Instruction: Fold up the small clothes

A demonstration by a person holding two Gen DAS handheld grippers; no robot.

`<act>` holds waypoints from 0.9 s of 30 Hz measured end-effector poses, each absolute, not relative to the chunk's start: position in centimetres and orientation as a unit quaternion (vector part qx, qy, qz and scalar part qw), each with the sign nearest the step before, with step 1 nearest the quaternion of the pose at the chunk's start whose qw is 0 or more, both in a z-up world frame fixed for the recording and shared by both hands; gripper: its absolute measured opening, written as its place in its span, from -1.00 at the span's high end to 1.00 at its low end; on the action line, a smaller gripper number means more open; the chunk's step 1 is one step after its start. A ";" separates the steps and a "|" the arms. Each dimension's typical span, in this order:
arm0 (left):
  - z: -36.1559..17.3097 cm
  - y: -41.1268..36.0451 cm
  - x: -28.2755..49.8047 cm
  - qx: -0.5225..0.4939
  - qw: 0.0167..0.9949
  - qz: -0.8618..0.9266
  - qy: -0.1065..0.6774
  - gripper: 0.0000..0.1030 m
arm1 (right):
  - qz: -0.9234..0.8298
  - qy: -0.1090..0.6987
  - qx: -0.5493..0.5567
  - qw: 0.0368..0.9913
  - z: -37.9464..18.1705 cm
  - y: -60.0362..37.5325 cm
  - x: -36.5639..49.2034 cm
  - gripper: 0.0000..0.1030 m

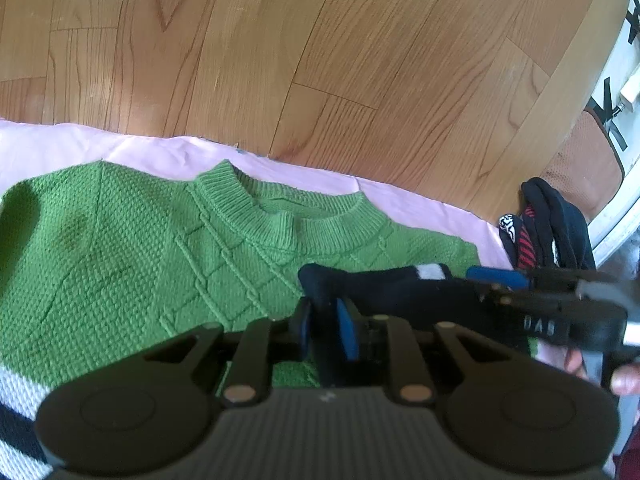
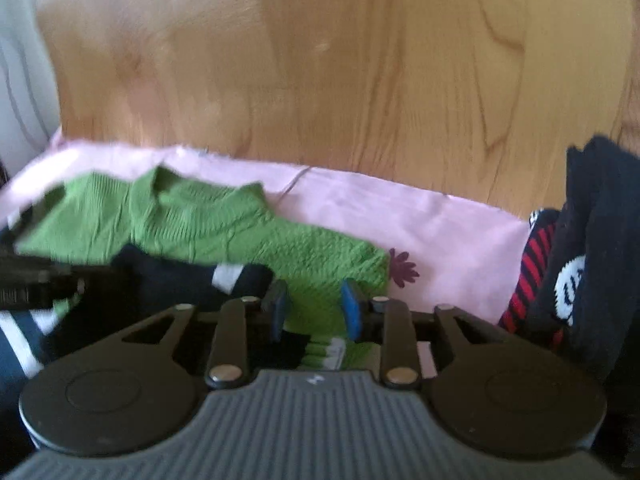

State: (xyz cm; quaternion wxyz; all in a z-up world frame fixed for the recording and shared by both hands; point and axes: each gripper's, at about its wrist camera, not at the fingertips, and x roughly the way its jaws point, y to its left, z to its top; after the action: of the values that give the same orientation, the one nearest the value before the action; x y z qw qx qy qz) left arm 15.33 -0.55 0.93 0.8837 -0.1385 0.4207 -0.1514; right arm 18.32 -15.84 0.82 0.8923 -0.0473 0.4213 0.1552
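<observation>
A green knitted sweater [image 1: 120,248] [image 2: 208,220] lies collar-up on a pink cloth [image 1: 420,204] [image 2: 448,240]. Its navy band with a white stripe [image 1: 384,284] [image 2: 188,276] is lifted and stretched between the two grippers. In the left wrist view my left gripper [image 1: 325,324] is shut on one end of that navy band. My right gripper [image 1: 486,286] comes in from the right at the other end. In the blurred right wrist view the right gripper [image 2: 316,308] has green knit filling the gap between its blue pads, with striped hem behind them. The left gripper [image 2: 72,282] shows at the left edge.
A pile of dark clothes with red-and-black stripes [image 1: 552,220] [image 2: 592,264] sits at the right end of the pink cloth. Wooden floor [image 1: 320,40] lies beyond the cloth. White furniture [image 1: 624,80] stands at the far right. A person's fingers [image 1: 626,380] hold the right gripper.
</observation>
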 end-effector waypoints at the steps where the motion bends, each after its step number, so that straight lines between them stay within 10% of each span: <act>1: 0.9 -0.6 15.3 -0.139 0.884 -0.151 0.421 0.67 | 0.155 0.420 -0.056 0.892 0.8 -15.3 17.8 0.25; 6: 0.9 -0.5 15.4 -0.138 0.884 -0.152 0.420 0.67 | 0.154 0.412 -0.068 0.895 0.4 -14.0 17.3 0.28; 10: 0.9 -0.5 15.3 -0.138 0.884 -0.153 0.420 0.67 | 0.151 0.396 -0.059 0.904 0.5 -15.9 17.4 0.79; 14: 1.0 -0.6 15.1 -0.144 0.886 -0.169 0.408 0.56 | 0.117 0.366 -0.030 0.923 1.2 -17.2 16.7 0.84; 20: 0.6 -2.2 14.9 -0.099 0.897 -0.163 0.399 0.63 | 0.035 0.365 -0.019 0.930 -0.3 -19.8 16.1 0.81; 27: 1.4 -1.3 14.5 -0.118 0.899 -0.158 0.391 0.53 | 0.052 0.329 0.069 0.940 2.6 -22.0 13.8 0.24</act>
State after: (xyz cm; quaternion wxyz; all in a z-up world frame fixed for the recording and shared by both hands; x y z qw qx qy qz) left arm 14.48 -1.32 1.38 0.8988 -0.1177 0.3914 -0.1581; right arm 13.81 -21.98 2.63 0.9405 0.0694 0.3286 0.0515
